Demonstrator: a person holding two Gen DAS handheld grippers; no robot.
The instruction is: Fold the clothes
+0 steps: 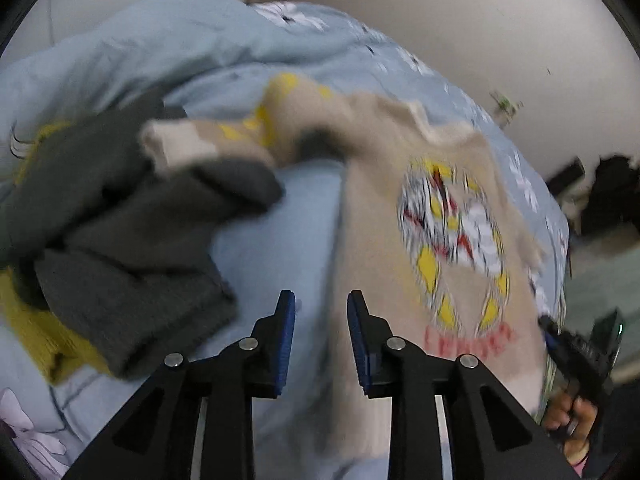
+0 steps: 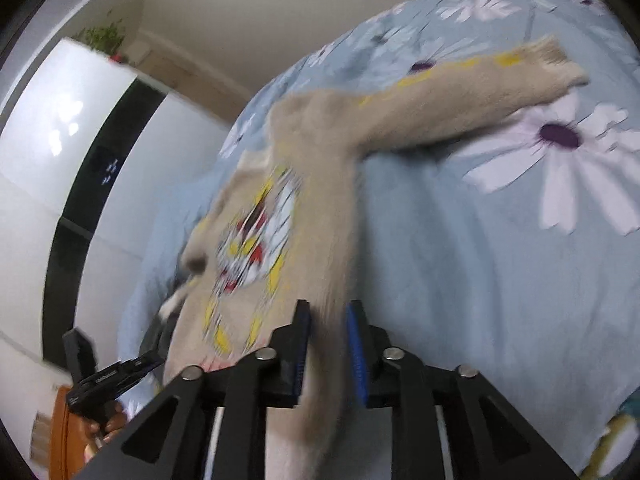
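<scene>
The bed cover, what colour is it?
Light blue bed cover with white, purple-centred flowers; clearest in the right wrist view.

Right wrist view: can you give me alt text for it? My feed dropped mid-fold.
The right tool has the edge of a beige sweater between its blue pads, though blur hides whether they are pinching it. The sweater lies on a blue flowered bedspread, one sleeve stretched away to the upper right. The left tool shows at lower left.

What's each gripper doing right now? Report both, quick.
Left gripper: open, holding nothing, over the beige sweater.
Right gripper: the sweater's edge is between its fingers; cannot tell if clamped.
</scene>
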